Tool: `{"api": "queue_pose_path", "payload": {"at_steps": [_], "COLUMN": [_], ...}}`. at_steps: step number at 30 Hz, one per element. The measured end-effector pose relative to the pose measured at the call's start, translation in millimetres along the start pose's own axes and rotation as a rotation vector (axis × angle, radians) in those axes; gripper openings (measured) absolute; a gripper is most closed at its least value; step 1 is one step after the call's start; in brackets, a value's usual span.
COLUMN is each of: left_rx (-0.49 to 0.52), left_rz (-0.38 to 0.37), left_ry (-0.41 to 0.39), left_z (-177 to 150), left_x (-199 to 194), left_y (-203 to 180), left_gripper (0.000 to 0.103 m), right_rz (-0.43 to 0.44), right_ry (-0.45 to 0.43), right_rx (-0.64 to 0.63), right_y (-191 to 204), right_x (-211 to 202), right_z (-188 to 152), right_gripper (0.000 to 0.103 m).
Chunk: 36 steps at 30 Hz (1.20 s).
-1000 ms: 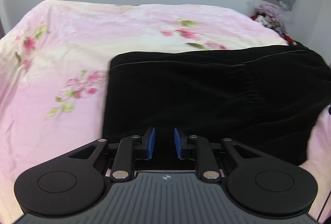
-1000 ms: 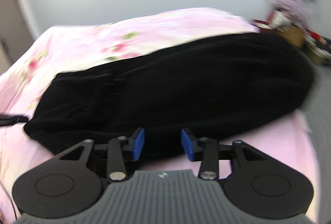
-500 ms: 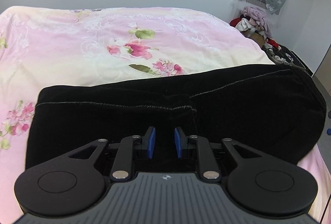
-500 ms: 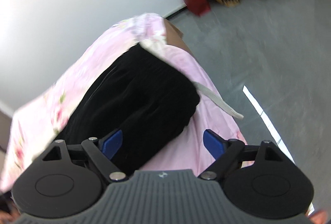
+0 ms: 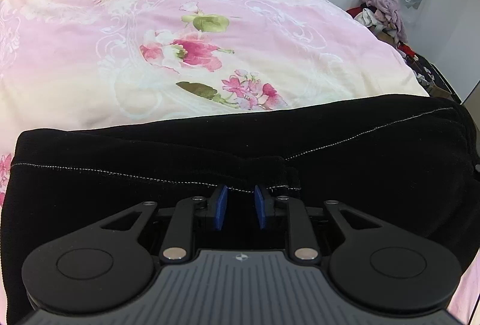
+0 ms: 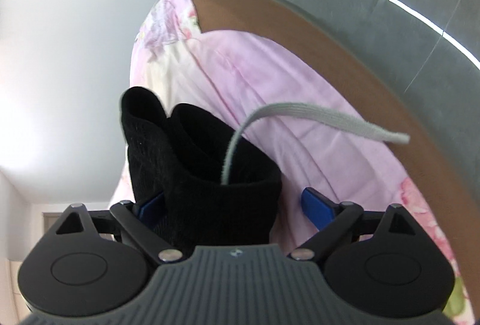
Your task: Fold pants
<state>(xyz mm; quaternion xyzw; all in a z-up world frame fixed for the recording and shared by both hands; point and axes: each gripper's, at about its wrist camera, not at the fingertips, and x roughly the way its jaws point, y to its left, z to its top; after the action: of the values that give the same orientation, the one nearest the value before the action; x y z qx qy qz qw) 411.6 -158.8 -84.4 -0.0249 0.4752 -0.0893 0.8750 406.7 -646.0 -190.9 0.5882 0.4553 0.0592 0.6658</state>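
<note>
Currently black pants (image 5: 345, 163) on pink flowered bedspread (image 5: 186, 55); left gripper (image 5: 239, 206) narrowly apart over seam; right gripper (image 6: 234, 206) wide apart, jaws just opened, waistband between, unclamped

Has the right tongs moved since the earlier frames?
Yes. The right tongs swung from facing across the bed to the pants end beside the wooden bed frame, jaws opening.

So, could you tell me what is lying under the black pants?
The black pants lie on the pink floral bedcover, which shows all round them. The part of the cover beneath them is hidden.
</note>
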Motion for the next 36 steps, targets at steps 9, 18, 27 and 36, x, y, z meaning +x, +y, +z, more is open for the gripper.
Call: {"api": "queue_pose_path", "payload": {"at_steps": [9, 18, 27, 36], "left_rx": [-0.040, -0.015, -0.039, -0.117], "left_rz": [-0.023, -0.032, -0.101, -0.188], "left_ry": [0.029, 0.061, 0.069, 0.077], "left_z": [2.7, 4.1, 4.6, 4.9], "left_x": [5.7, 12.2, 14.1, 15.8], "left_y": [7.3, 7.0, 21.3, 39.6], "left_gripper": [0.027, 0.024, 0.023, 0.023], "right_rz": [-0.050, -0.387, -0.463, -0.378], "right_ry": [-0.027, -0.061, -0.064, -0.023], "right_rx": [-0.259, -0.675, -0.826, -0.942], "right_y": [54.4, 193.8, 297.0, 375.0], "right_x": [-21.4, -25.9, -5.1, 58.9], "right_z": [-9.7, -71.6, -129.0, -213.5], "right_gripper": [0.043, 0.039, 0.037, 0.033]}}
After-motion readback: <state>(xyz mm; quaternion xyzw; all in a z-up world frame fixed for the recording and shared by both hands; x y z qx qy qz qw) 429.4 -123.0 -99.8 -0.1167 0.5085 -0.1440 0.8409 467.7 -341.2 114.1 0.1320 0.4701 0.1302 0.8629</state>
